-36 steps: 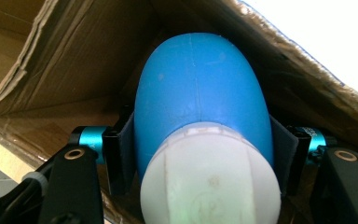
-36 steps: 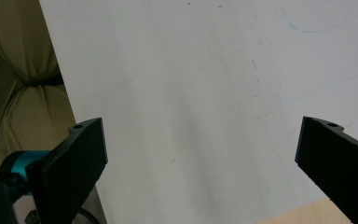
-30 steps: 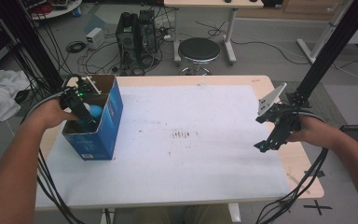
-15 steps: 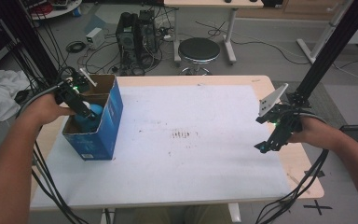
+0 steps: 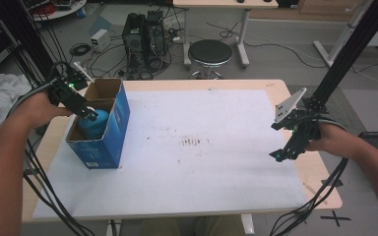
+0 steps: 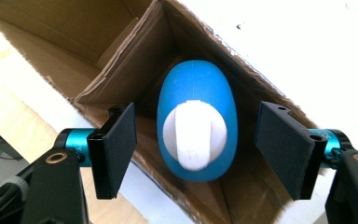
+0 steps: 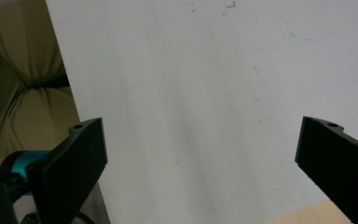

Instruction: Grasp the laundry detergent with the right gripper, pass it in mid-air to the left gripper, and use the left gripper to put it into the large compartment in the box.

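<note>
A blue cardboard box [image 5: 103,142] stands open on the left of the table. Inside it lies a blue egg-shaped object [image 5: 93,125] with a white patch [image 6: 196,135] on its upper side. My left gripper [image 5: 87,114] hovers over the box's opening, open. In the left gripper view its pads [image 6: 119,140] stand either side of the blue object [image 6: 196,93] with a gap to each, not touching it. My right gripper [image 5: 279,156] is held open above the white sheet near the table's right edge. In the right gripper view that right gripper [image 7: 200,154] has nothing between its jaws.
A white sheet [image 5: 192,162] covers most of the wooden table [image 5: 320,182]. The box's brown flaps [image 6: 121,60] stand up around the opening. Behind the table are a black stool [image 5: 210,53], computer towers [image 5: 142,34] and cables. A black frame post [image 5: 344,59] rises at the right.
My left gripper has drawn up and back to the left from inside the box. The blue object stays in the box. The right gripper has barely moved.
</note>
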A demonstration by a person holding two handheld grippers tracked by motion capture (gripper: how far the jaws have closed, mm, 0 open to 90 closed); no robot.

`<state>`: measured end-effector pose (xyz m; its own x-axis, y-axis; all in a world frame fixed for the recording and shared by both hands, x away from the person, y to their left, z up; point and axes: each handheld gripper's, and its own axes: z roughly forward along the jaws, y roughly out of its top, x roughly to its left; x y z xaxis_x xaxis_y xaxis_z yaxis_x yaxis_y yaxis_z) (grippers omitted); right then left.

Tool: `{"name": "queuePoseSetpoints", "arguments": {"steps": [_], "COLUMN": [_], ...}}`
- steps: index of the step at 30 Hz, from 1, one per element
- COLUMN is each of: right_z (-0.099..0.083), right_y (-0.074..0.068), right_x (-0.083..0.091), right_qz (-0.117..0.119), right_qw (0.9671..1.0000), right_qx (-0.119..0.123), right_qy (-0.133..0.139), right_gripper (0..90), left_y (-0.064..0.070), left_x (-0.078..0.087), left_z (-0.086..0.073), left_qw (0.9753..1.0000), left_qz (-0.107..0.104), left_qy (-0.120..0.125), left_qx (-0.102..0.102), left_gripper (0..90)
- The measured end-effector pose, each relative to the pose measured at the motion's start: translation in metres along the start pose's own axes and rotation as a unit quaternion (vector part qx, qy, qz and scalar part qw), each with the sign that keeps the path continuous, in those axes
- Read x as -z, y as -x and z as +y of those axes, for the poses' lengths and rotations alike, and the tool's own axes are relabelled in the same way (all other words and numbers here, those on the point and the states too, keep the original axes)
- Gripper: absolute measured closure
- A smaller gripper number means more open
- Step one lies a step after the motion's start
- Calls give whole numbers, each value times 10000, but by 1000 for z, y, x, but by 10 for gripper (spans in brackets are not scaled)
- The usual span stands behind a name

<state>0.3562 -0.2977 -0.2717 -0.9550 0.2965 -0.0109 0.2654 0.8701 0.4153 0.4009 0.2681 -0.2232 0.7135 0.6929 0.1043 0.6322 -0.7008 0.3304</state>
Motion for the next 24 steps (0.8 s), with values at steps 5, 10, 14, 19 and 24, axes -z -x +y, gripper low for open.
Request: {"name": "queuePoseSetpoints", "arguments": {"steps": [5, 10, 14, 19, 24], "right_z": [2, 2, 4, 4, 5], "right_y": [-1, -1, -2, -3, -6], "right_x": [1, 1, 2, 3, 3], "right_qz": [-19, -15, -19, -49, -48], "right_qw": [10000, 10000, 10000, 10000, 10000], "right_qx": [29, -3, 20, -4, -49], "right_qy": [13, 10, 28, 35, 14], "right_gripper": [11, 11, 11, 11, 11], "left_y": [1, 4, 12, 26, 43], "left_x": [18, 35, 37, 35, 33], "left_z": [-1, 1, 7, 20, 37], "left_qw": [9997, 9971, 9967, 9965, 9940], "left_qz": [104, -21, -74, -223, -337], "left_qy": [224, 728, 791, 787, 797], "left_qx": [91, 241, 136, -196, -670], "left_gripper": [295, 295, 295, 295, 295]}}
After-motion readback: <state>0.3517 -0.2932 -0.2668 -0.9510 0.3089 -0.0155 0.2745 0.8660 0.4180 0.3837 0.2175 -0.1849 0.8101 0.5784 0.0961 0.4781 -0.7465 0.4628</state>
